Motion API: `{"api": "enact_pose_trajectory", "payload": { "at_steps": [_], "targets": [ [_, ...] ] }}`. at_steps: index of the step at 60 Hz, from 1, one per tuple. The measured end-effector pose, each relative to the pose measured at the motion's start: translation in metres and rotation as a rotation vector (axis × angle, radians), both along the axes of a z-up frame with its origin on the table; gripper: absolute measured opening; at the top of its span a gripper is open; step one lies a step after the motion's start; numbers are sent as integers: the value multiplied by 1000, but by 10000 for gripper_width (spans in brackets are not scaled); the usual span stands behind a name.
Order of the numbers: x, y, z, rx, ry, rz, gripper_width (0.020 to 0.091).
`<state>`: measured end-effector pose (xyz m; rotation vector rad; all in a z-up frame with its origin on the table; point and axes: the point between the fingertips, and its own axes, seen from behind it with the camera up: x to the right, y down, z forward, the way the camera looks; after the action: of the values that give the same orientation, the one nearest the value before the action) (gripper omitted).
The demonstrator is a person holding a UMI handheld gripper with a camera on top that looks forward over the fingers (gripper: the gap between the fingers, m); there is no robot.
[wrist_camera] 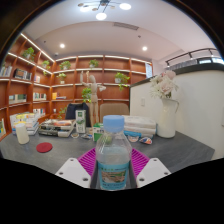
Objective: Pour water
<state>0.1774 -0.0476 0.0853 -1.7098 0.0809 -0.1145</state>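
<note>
My jaws grip the bottle (pixel 113 158) upright between the pink pads (pixel 88 161), just above the near edge of the desk (pixel 170 150). Its blue cap is still on, so no pouring has begun. A cup (pixel 22 132) waits far left; I'm level, facing the shelves.

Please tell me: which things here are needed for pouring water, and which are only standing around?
For the job:
- water bottle, blue cap, between the gripper fingers
- glass, probably the target

Just lying about:
- vase of flowers
- red coaster
- boxes
</note>
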Motion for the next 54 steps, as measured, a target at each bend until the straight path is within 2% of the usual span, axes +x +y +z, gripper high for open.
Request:
{"api": "enact_pose_trajectory", "payload": {
  "at_steps": [9, 21, 29, 37, 54],
  "targets": [
    [1, -1, -1, -6, 3, -5, 340],
    [1, -2, -1, -15, -6, -5, 337],
    [-18, 1, 7, -37, -67, 24, 337],
    [-71, 20, 25, -70, -250, 94, 336],
    [-232, 80, 56, -70, -864, 273, 335]
  ]
}}
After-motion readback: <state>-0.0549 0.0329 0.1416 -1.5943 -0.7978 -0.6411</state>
